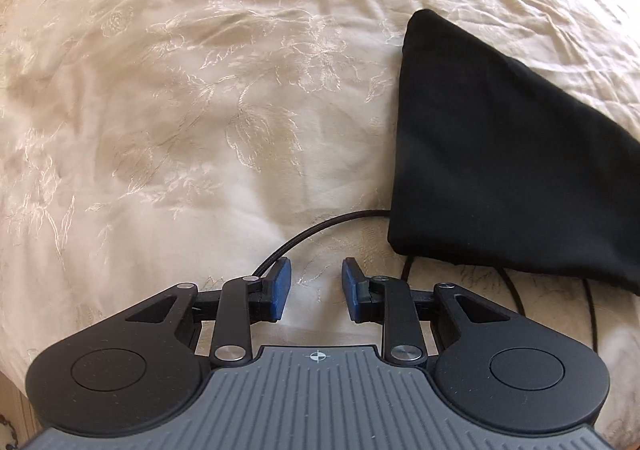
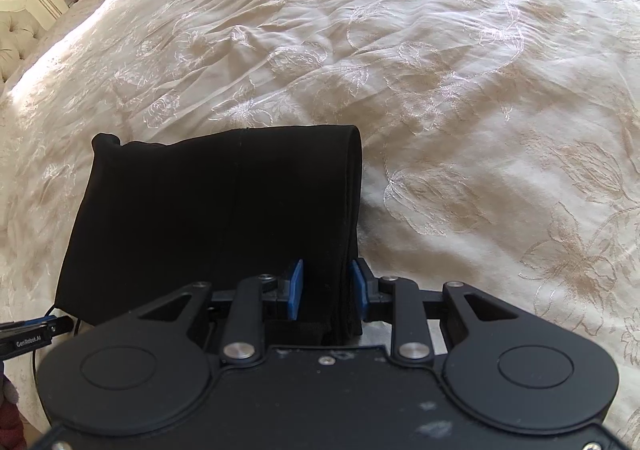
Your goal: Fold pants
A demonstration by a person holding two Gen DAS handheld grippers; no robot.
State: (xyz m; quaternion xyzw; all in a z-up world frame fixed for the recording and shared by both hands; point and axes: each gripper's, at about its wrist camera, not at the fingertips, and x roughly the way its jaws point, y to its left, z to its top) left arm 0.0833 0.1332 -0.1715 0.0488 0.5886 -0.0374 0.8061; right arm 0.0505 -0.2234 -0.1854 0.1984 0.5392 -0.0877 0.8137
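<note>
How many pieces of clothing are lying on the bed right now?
1. Folded black pants lie on the cream bedspread, their right edge between the right tool's pads. Anything beyond the camera views could be hidden.

Daylight fills both views, bright and warm. In the left wrist view a glare patch burns out the bedspread [image 1: 200, 109] at the top left; in the right wrist view a sunlit streak runs along the bed's left edge and a window-bright corner washes out the top right. Soft shadows lie in the creases. The black pants [image 2: 208, 217] show almost no detail. Fisheye bending curves the edges; focus is sharp throughout.
</note>
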